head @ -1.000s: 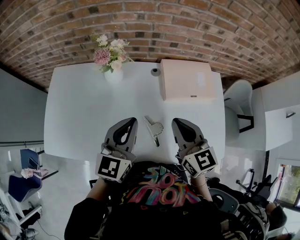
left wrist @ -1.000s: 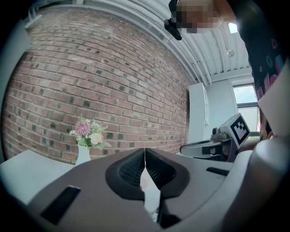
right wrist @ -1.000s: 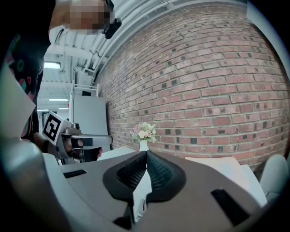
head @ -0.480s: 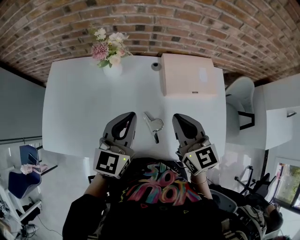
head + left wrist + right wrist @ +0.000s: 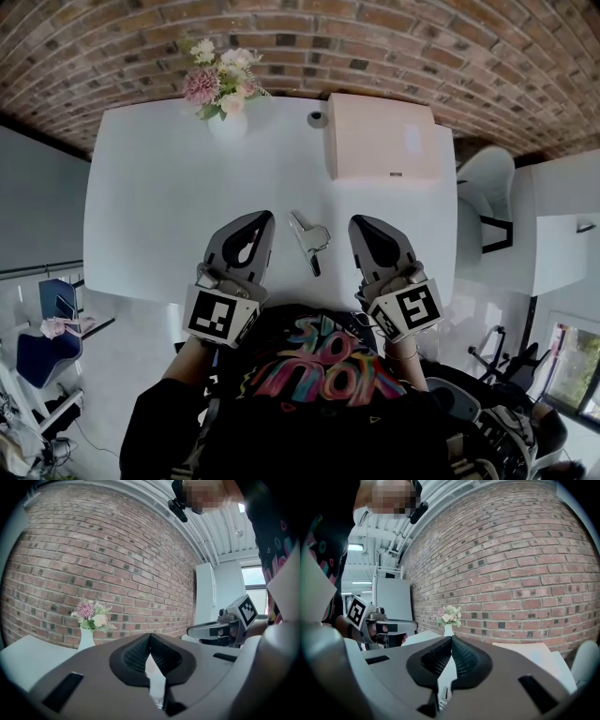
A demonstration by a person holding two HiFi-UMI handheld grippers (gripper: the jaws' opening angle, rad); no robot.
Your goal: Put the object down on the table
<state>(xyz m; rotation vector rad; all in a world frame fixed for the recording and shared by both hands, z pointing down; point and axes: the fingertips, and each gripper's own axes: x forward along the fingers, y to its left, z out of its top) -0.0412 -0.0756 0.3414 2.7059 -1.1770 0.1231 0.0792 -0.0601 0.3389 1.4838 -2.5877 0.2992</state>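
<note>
Silver clip (image 5: 307, 240) lies on the white desk (image 5: 159, 206) between the left hand-held gripper (image 5: 262, 219) and right hand-held gripper (image 5: 357, 224), both pressed together, empty; the putting-down looks finished.

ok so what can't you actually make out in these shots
- Head view: the small round thing beside the box, and the box's dark mark, are too small to identify.
- Both gripper views: the metal clip is unseen; their own bodies fill the lower frame.
- Head view: the left gripper and right gripper cover part of the table's near edge.
</note>
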